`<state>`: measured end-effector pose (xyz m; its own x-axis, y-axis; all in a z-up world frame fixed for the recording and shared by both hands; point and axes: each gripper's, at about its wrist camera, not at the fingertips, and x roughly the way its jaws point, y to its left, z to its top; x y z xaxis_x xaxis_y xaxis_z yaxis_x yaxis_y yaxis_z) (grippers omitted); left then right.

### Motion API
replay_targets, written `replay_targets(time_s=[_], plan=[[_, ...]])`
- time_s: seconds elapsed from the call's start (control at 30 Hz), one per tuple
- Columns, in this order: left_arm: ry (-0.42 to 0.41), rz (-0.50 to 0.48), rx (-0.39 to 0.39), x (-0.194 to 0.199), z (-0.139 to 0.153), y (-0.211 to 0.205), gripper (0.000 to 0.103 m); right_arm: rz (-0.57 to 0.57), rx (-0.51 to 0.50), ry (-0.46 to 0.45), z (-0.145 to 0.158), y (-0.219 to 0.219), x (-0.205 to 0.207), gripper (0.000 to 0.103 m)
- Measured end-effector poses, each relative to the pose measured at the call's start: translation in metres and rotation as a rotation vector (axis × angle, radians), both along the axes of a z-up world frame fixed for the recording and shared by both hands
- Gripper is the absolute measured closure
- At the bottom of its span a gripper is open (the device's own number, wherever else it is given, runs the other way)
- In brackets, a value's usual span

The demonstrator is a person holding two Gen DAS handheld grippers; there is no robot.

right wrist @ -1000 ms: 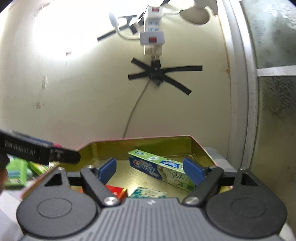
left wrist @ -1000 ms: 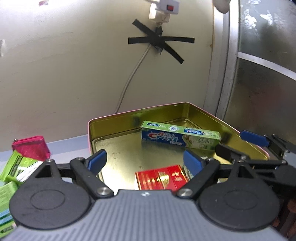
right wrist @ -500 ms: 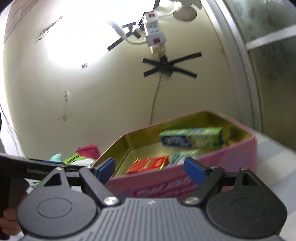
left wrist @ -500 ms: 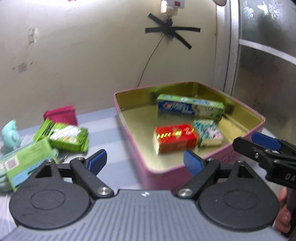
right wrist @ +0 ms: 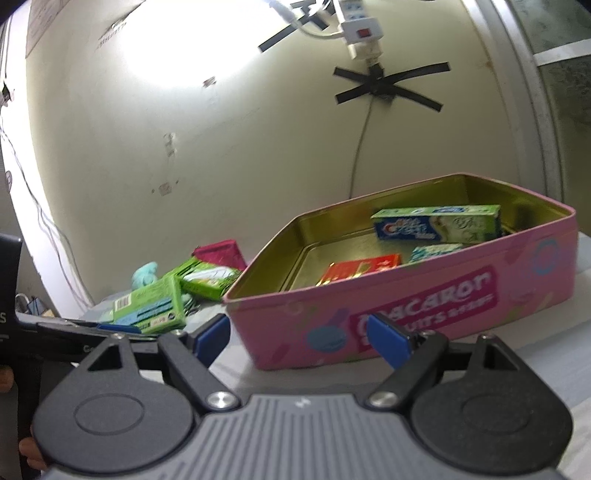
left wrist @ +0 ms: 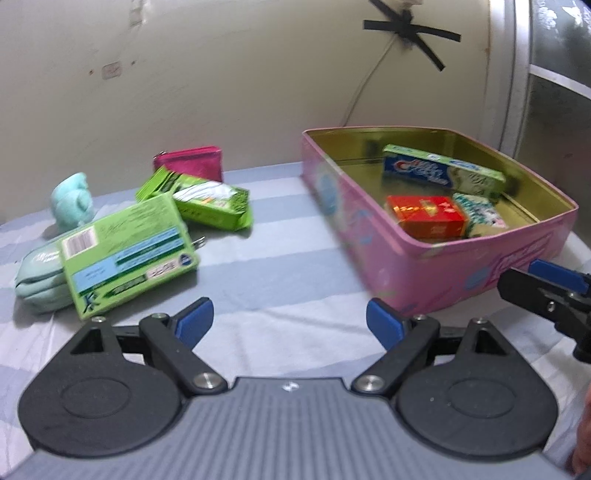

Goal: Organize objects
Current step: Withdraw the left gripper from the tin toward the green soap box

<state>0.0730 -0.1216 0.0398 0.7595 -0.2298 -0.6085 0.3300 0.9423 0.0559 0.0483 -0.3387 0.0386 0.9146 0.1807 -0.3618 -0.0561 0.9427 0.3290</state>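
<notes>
A pink tin [left wrist: 424,273] [right wrist: 406,306] with a gold inside holds a toothpaste box [left wrist: 441,171] [right wrist: 436,221], a red box [left wrist: 424,216] [right wrist: 362,267] and a small teal patterned box [left wrist: 480,214] [right wrist: 436,251]. Left of the tin lie a green flat box [left wrist: 125,254] [right wrist: 151,310], a green packet [left wrist: 207,201] [right wrist: 207,278], a magenta pouch [left wrist: 190,162] [right wrist: 221,253] and a mint soft toy [left wrist: 72,199] [right wrist: 144,275]. My left gripper [left wrist: 290,326] is open over the striped cloth, near side of the tin. My right gripper [right wrist: 301,339] is open in front of the tin's wall, empty.
A mint pouch [left wrist: 37,273] lies under the green flat box. The striped cloth [left wrist: 280,266] covers the table. A wall with a taped cable [left wrist: 406,27] and a power strip [right wrist: 360,37] stands behind; a metal door frame [left wrist: 506,74] is at the right.
Both grippers have drawn back out of the tin and swung left. The left view now takes in the loose items on the cloth; the right gripper faces the tin's outer wall.
</notes>
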Motion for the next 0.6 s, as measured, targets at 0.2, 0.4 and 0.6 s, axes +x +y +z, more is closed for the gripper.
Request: replay_targets(time_s=[0.2,0.4,0.6], plan=[[0.01,0.04,0.003,0.003,-0.009,0.019,0.012,0.044,-0.019,0.02,-0.002,0.019,0.005,0.019],[0.018,0.086,0.005,0.01,-0.016,0.04,0.012,0.091,-0.041,0.037,-0.004,0.04,0.013,0.019],[0.011,0.125,0.009,0.015,-0.019,0.061,0.012,0.143,-0.067,0.053,-0.005,0.061,0.023,0.019]])
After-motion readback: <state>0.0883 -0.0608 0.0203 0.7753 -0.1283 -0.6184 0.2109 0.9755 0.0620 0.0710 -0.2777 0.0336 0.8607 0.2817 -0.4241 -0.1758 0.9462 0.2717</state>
